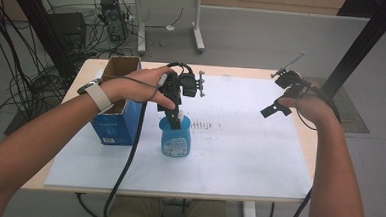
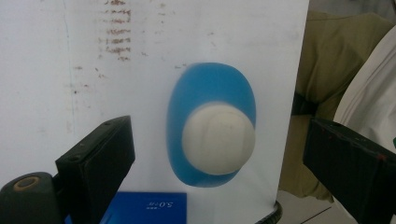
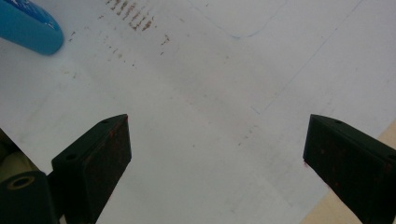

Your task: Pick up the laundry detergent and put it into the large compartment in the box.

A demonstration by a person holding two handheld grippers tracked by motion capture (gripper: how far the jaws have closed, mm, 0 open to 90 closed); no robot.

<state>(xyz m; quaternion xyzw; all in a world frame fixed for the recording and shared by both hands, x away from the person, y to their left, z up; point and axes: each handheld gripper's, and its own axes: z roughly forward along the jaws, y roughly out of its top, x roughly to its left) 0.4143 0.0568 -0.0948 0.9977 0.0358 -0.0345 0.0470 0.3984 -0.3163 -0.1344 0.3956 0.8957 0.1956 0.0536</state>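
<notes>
Currently your left claw [image 2: 217,154] hangs straight above the blue bottle [image 2: 211,84], jaws spread wide either side of its white cap [image 2: 218,138], touching nothing. Grasp not yet made. Your right claw [image 3: 217,154] idles apart, also spread, over bare white sheet [image 3: 224,93].

Open blue cardboard box [image 1: 114,112] upright at left of white sheet [image 1: 238,156] covering table [image 1: 309,144]. Faint brown smudge marks [image 1: 205,125] mid-sheet. Tangled cables [image 1: 12,79] on floor, far left.

Even soft light, bottle cap [image 2: 218,139] blurred (close-up)
</notes>
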